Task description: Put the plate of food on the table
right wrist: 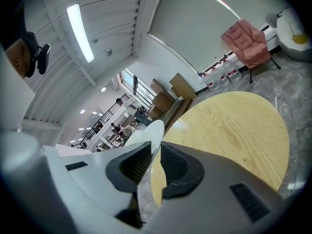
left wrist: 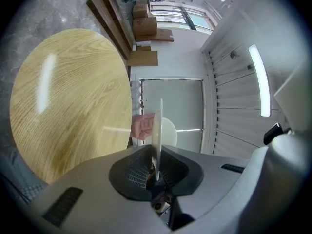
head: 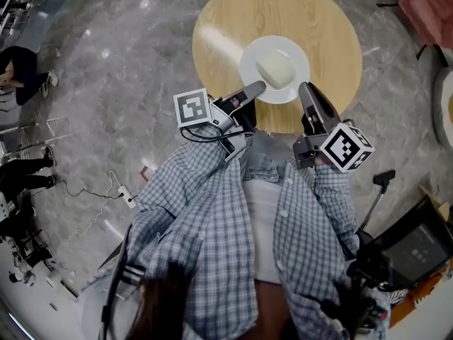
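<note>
A white plate [head: 256, 75] carrying a pale bun-shaped food item [head: 277, 67] hangs over the near part of a round wooden table [head: 318, 27]. My left gripper [head: 259, 87] is shut on the plate's near-left rim, and my right gripper [head: 305, 88] is shut on its near-right rim. In the left gripper view the plate [left wrist: 157, 130] shows edge-on between the jaws of the left gripper [left wrist: 155, 165], with the food [left wrist: 168, 132] behind it and the table [left wrist: 68, 101] to the left. In the right gripper view the plate's rim [right wrist: 152, 130] sits clamped in the right gripper [right wrist: 154, 162], the table [right wrist: 234, 126] lying to the right.
The table stands on a grey marble floor [head: 106, 83]. A pink armchair [head: 428, 6] is at the far right and a white seat [head: 444, 108] at the right edge. Cables and a power strip [head: 126, 197] lie on the floor at the left. A person [head: 21, 73] sits far left.
</note>
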